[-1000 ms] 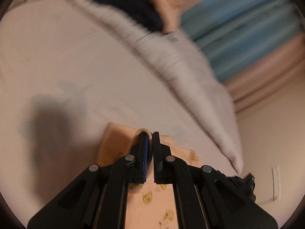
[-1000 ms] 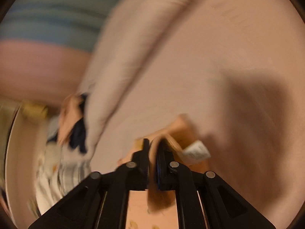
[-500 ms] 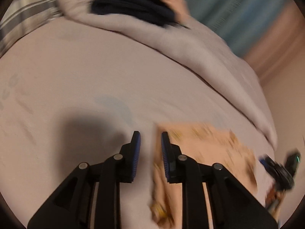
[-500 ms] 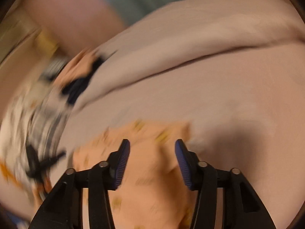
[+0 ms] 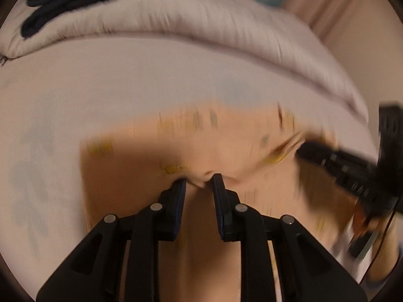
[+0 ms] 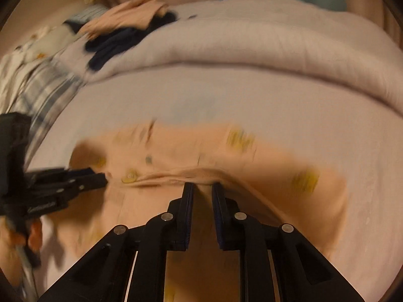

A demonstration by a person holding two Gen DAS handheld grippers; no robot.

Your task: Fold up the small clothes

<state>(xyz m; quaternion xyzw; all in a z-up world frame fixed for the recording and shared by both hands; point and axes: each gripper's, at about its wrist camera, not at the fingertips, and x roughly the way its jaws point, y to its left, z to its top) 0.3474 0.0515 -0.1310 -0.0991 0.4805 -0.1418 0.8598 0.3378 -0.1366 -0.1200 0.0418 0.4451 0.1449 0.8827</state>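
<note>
A small peach garment with yellow prints (image 5: pixel 141 156) lies spread on the pale bed sheet; it also shows in the right wrist view (image 6: pixel 272 168). My left gripper (image 5: pixel 199 182) is open, its tips straddling a raised fold of the garment. My right gripper (image 6: pixel 202 187) is open, its tips at a ridge in the cloth. The right gripper shows at the right of the left wrist view (image 5: pixel 335 161), the left gripper at the left of the right wrist view (image 6: pixel 63 183). Both views are blurred.
A rolled pale duvet (image 5: pixel 201 22) runs across the back of the bed. A dark navy garment (image 6: pixel 118 42) and a folded peach one (image 6: pixel 131 12) lie on it. Striped and patterned clothes (image 6: pixel 37 80) sit at far left.
Both grippers held the garment shut a second ago, then opened and let it drop. They have since swung over the spread garment and lowered onto a fold in it.
</note>
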